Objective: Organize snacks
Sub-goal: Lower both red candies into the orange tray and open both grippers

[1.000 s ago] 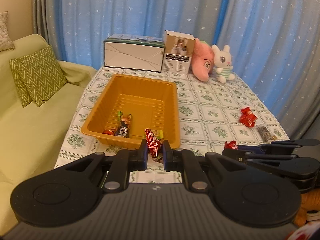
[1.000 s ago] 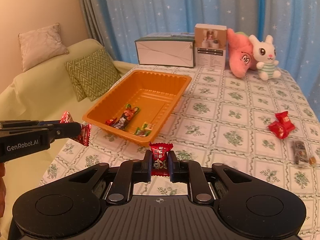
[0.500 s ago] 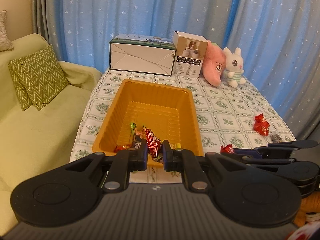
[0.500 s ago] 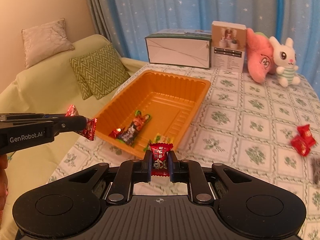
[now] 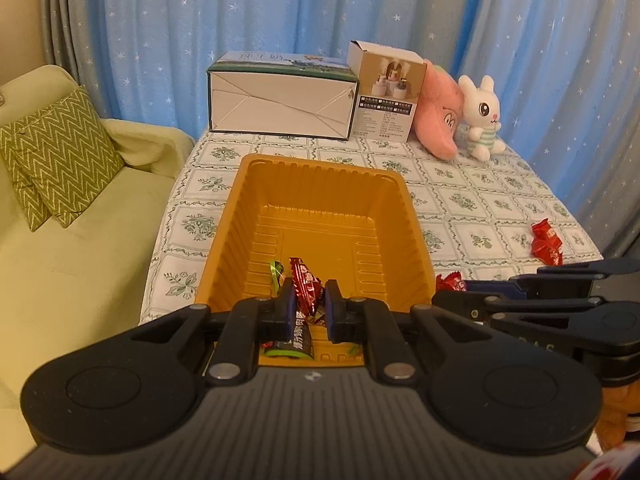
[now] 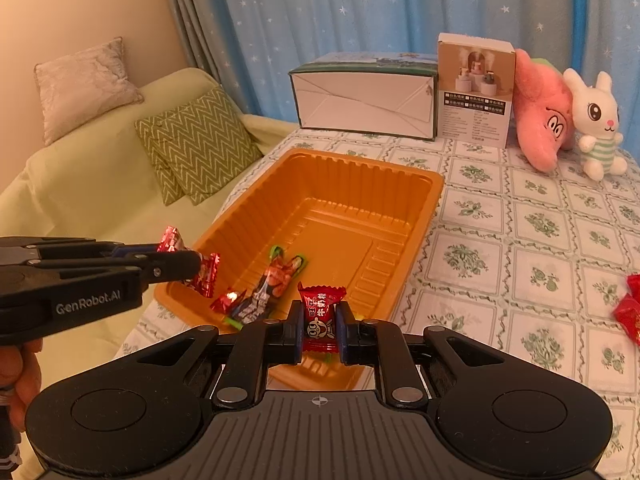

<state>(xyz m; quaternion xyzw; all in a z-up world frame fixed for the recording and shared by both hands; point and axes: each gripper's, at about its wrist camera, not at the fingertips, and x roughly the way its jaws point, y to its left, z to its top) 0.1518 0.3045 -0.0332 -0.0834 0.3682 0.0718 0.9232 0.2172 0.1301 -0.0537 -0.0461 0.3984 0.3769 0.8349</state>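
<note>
- The left gripper (image 5: 307,309) has its jaws clamped on a dark red foil candy (image 5: 306,289), held over the near end of the orange tray (image 5: 320,168).
- The right gripper (image 6: 319,326) has its jaws clamped on a red wrapped sweet (image 6: 321,314), held at the tray's near rim.
- In the right wrist view the left gripper (image 6: 188,266) comes in from the side, its candy (image 6: 206,274) above the tray's near left corner.
- In the left wrist view the right gripper (image 5: 452,286) lies just right of the tray, red wrapper showing at its tip.
- Inside the tray, at its near end, lie a dark snack bar (image 6: 266,290), a small red candy (image 6: 226,302) touching it, and green-edged wrappers (image 6: 276,250).
- The tray stands on the desk (image 6: 500,220), on a cloth with green floral squares.
- Right of the tray, well apart, lie loose red sweets (image 5: 546,240).
- Beyond the tray stand a long white carton (image 5: 280,96), a small box (image 5: 386,88), a pink plush (image 5: 438,112) and a white rabbit (image 5: 482,120).
- Left of the tray is a green sofa (image 5: 72,264) with a zigzag cushion (image 5: 60,156).
</note>
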